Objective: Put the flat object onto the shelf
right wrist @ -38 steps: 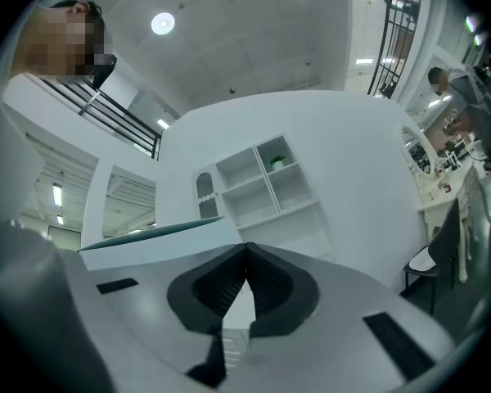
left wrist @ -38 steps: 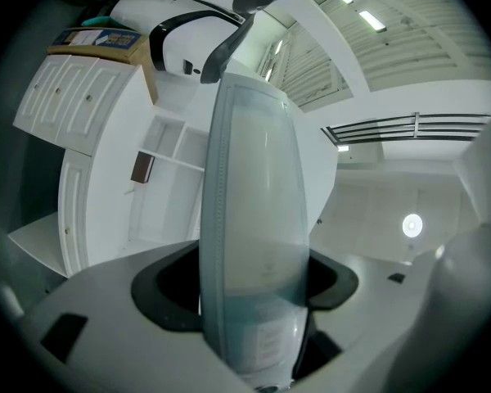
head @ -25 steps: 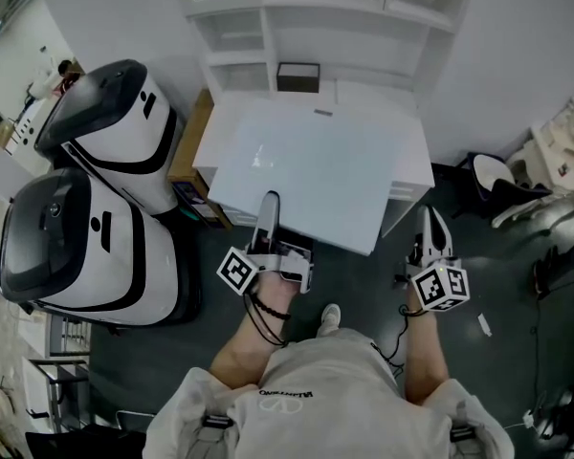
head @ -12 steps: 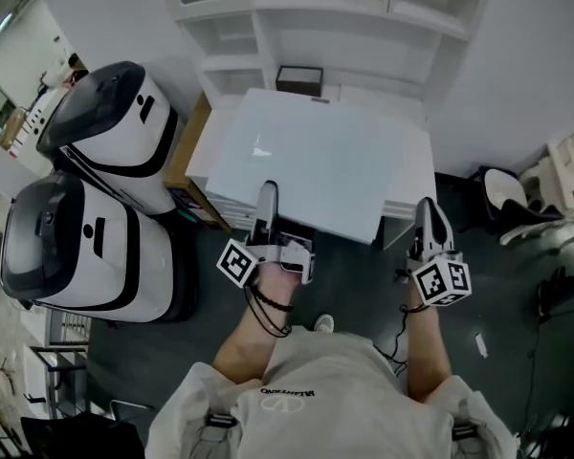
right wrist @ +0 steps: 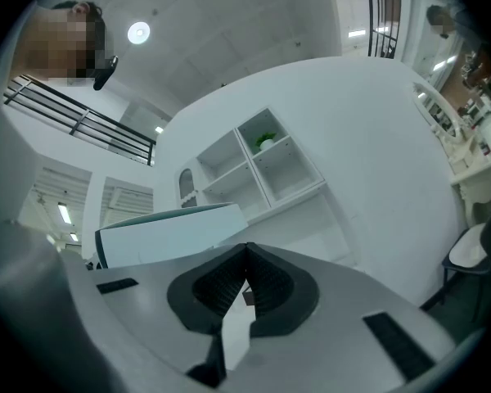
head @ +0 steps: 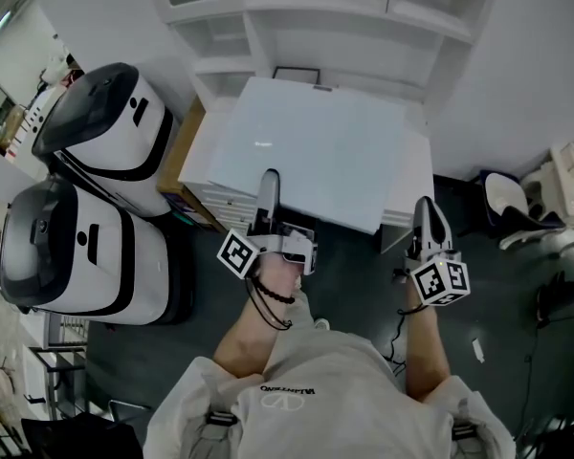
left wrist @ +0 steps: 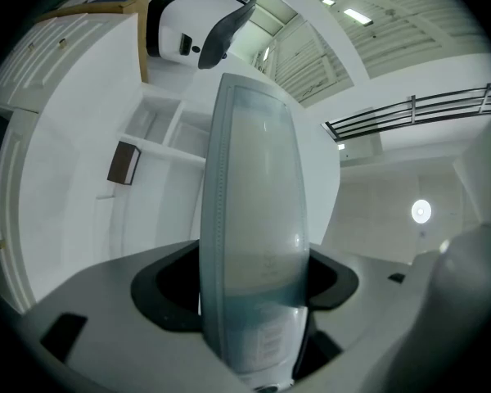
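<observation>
Flat panel: near edge gripped by left tool, level before shelf for insertion; right tool clenched, empty.

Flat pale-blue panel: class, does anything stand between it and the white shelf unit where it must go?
One thing: a small dark box sits on the white shelf unit's ledge, just beyond the far edge of the flat pale-blue panel clamped in the left gripper. Nothing else visible lies between.
</observation>
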